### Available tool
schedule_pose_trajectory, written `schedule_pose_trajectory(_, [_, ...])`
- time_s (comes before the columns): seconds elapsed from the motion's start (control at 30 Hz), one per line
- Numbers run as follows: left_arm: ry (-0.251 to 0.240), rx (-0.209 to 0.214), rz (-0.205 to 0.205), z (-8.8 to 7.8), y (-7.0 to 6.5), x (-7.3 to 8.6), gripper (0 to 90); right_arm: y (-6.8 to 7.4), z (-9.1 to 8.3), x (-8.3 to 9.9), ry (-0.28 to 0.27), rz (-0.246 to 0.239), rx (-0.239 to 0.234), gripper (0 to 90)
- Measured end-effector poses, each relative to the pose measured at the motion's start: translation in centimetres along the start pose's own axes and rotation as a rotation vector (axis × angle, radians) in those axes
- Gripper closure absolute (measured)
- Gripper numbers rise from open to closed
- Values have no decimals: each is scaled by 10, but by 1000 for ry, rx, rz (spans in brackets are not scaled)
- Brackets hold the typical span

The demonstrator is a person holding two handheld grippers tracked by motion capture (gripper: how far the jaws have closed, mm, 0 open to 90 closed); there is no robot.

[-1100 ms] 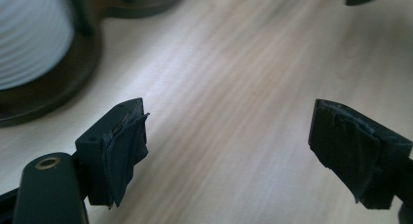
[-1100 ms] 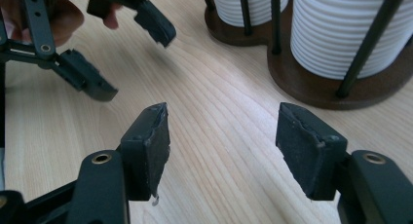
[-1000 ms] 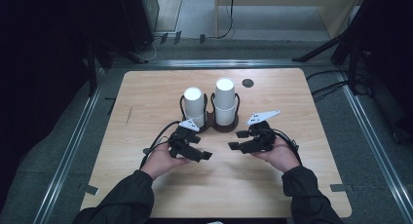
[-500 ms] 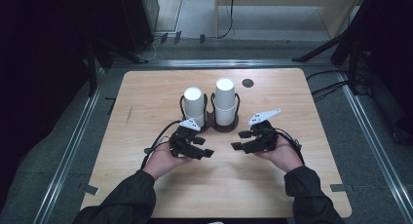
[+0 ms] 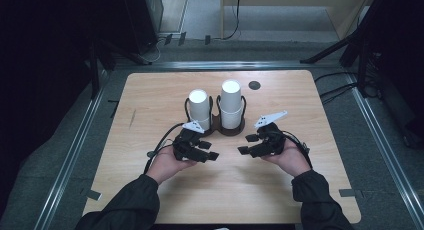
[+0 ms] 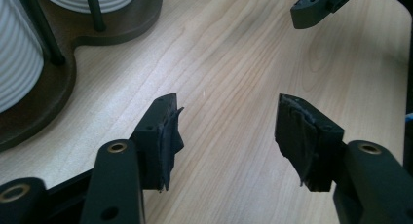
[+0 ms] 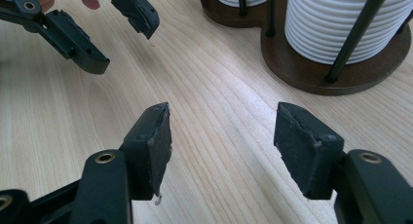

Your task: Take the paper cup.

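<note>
Two cup stacks (image 5: 221,104) in a brown holder (image 5: 218,126) were seen mid-tabletop (image 5: 320,190); the left gripper (image 5: 211,151), just closing, and the right gripper (image 5: 245,144) were held apart-jawed, empty.

Looked like a lab or test cell to me: a lone wooden bench (image 5: 150,95) sat on grey carpet, boxed in by metal floor rails (image 5: 70,155), with loose cables (image 5: 345,87) and black stand legs (image 5: 340,47) in the dark around it. I saw no home furnishings.

pale matt wooden table (image 7: 209,131) with fine grain lies under worn black rubbery fingertips (image 7: 299,143); ribbed white paper cups (image 7: 336,24) in a dark wooden holder (image 7: 292,63) lie beyond them
</note>
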State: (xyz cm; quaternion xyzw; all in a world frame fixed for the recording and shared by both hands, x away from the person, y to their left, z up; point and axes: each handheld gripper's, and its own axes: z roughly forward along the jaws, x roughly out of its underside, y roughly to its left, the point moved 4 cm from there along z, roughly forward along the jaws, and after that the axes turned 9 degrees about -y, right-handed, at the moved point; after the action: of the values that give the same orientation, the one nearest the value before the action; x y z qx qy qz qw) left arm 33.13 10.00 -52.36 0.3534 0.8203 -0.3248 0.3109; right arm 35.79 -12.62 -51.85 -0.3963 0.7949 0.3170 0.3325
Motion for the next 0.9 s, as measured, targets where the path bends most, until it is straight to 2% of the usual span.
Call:
schedule_pose_trajectory(0.3, [0, -7, 0, -2, 1, -1, 456, -3, -1, -1, -4, 14, 5, 387])
schedule_pose_trajectory(0.33, [1, -12, -5, -2, 1, -1, 495, -3, -1, 0, -2, 13, 7, 382])
schedule_pose_trajectory(0.37, [-4, 5, -33, -4, 0, -2, 531, -3, -1, 0, 1, 9, 7, 377])
schedule_pose_trajectory(0.4, [-4, 5, -33, -4, 0, -2, 560, -3, -1, 0, 5, 7, 11, 373])
schedule_pose_trajectory(0.5, [-18, 11, -58, -5, 0, -5, 601, -5, -1, 1, 10, 3, 17, 368])
schedule_pose_trajectory(0.73, [-37, -35, -34, -2, -1, -13, 645, -8, -3, 0, 9, -3, 28, 348])
schedule_pose_trajectory(0.9, [-69, -61, -27, 2, -1, -22, 616, -12, -7, -3, -9, -6, 45, 332])
